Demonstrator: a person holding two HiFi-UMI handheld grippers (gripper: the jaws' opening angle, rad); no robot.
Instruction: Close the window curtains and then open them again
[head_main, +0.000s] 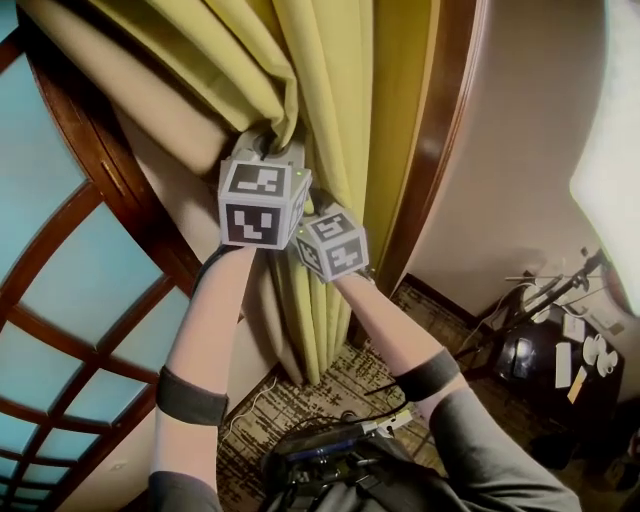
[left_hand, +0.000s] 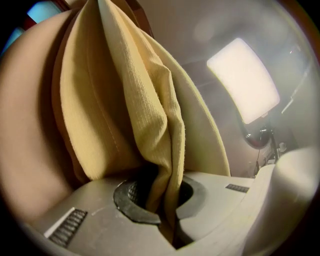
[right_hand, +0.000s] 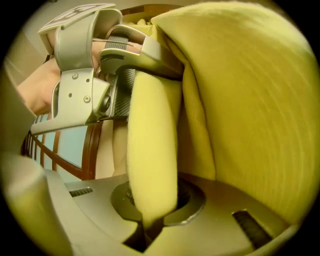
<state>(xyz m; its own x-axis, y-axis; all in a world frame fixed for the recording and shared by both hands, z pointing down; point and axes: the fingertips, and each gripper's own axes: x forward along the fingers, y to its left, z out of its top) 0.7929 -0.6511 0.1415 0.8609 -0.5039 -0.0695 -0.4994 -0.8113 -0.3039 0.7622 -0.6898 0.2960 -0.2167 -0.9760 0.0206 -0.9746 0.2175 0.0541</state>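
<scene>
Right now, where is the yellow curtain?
In the head view the curtain hangs bunched at top centre, right of the window, pinched by the left gripper and right gripper.

A dark left band (head_main: 192, 396) and right band (head_main: 427, 374) circle the forearms. The left gripper (left_hand: 162, 202) and right gripper (right_hand: 150, 207) are pale grey plastic, their left cube (head_main: 262, 205) and right cube (head_main: 332, 243) white with black square markers. Screws (right_hand: 70, 95) stud the left gripper's side.

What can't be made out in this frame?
Head view: where left gripper and right gripper pinch the curtain, hidden behind their marker cubes.
Head view: curtain top, cut off by upper edge.
Head view: desk items, too small.
Left gripper view: window, mostly behind curtain.
</scene>
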